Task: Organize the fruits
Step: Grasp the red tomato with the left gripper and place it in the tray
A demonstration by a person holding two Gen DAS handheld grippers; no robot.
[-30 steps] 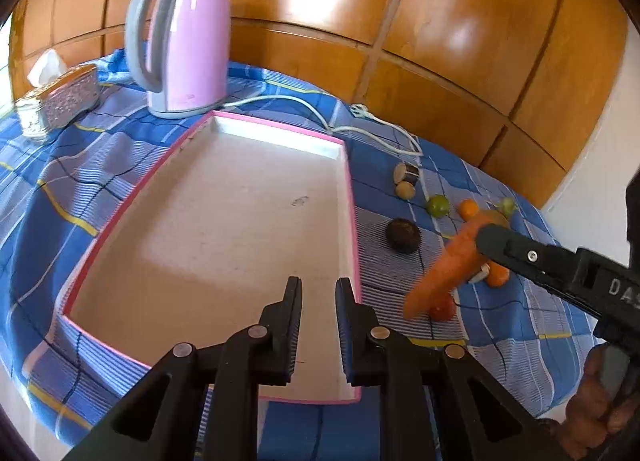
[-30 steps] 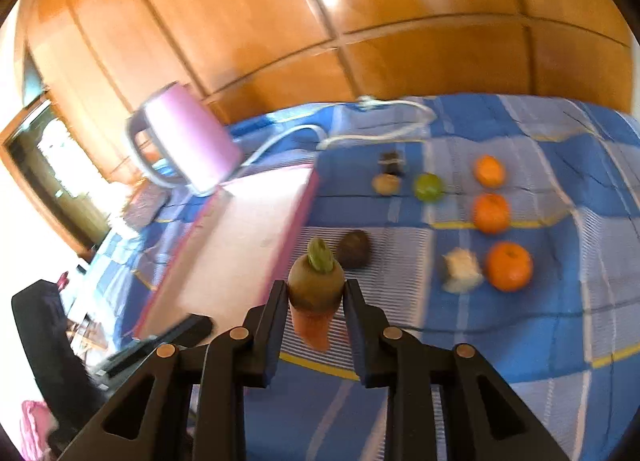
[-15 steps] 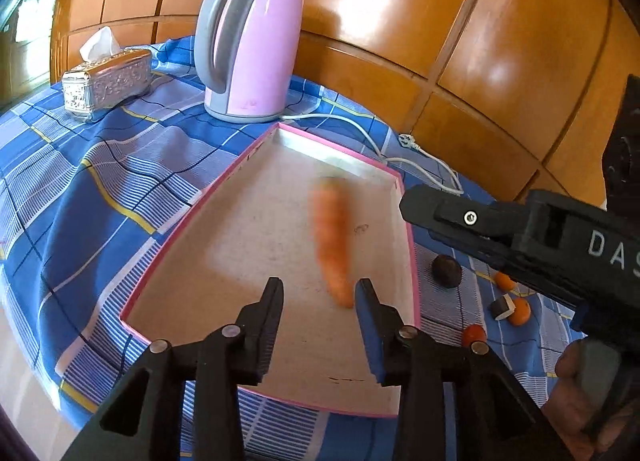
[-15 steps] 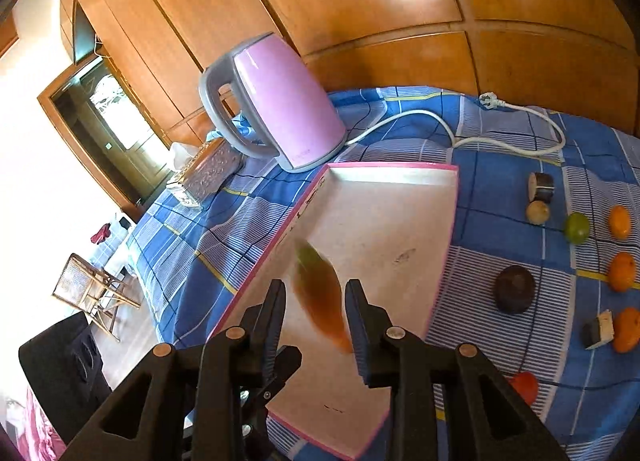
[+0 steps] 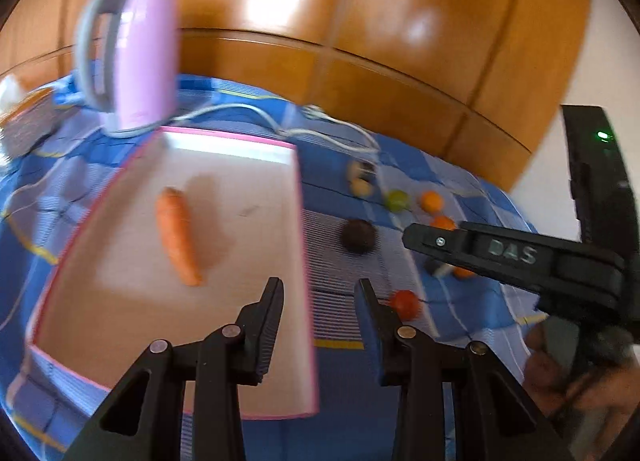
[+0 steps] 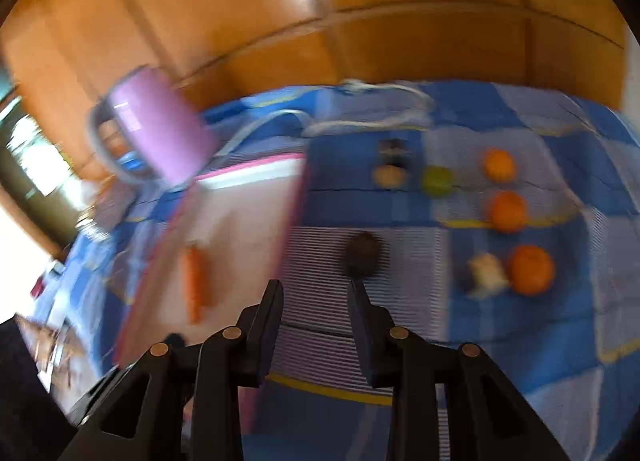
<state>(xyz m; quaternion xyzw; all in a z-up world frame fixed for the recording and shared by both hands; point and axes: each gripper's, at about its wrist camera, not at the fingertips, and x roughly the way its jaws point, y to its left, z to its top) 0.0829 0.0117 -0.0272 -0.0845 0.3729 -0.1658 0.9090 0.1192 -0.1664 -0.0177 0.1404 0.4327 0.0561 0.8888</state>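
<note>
A blue checked tablecloth (image 5: pixel 400 165) is covering the table, and a pink-rimmed tray (image 5: pixel 298 197) is lying on it beside a lilac kettle (image 5: pixel 140 57). The carrot (image 5: pixel 176 235) is lying loose inside the tray. The left gripper (image 5: pixel 318 301) is hovering over the tray's right edge, fingers narrowly apart, gripping nothing. The right gripper (image 6: pixel 314 301) is hanging above the cloth, its narrow gap empty too. A dark round fruit (image 6: pixel 363 253) is sitting just beyond it, with oranges (image 6: pixel 530 269) farther right.
</note>
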